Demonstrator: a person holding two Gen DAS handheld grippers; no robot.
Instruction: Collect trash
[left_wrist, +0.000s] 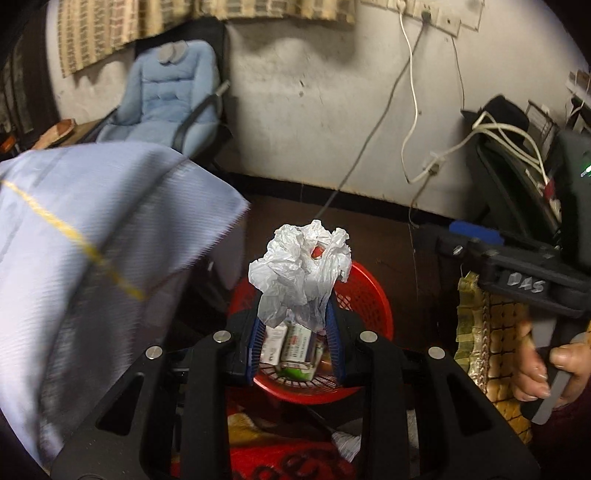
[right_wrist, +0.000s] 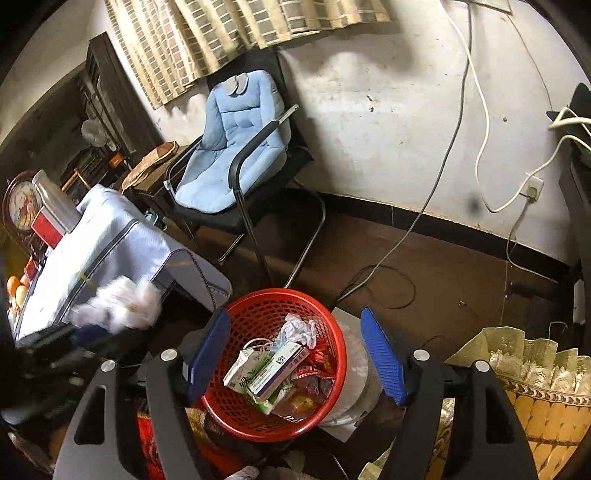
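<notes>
Crumpled plastic bag pinched above the red waste basket

The left gripper (left_wrist: 297, 332) points down at the red mesh basket (left_wrist: 364, 291), its blue pads pinching a crumpled white plastic bag (left_wrist: 299, 273) that stands above the rim; the right gripper (right_wrist: 299, 354) hangs over the same basket (right_wrist: 258, 306) with jaws spread wide, holding nothing; cartons (right_wrist: 271, 371) and wrappers lie inside; a hand (left_wrist: 543, 369) grips the right gripper's handle.

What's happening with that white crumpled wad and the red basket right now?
Left gripper shut on crumpled white wad, above red basket. Right gripper open, empty. Nothing in the way.
</notes>
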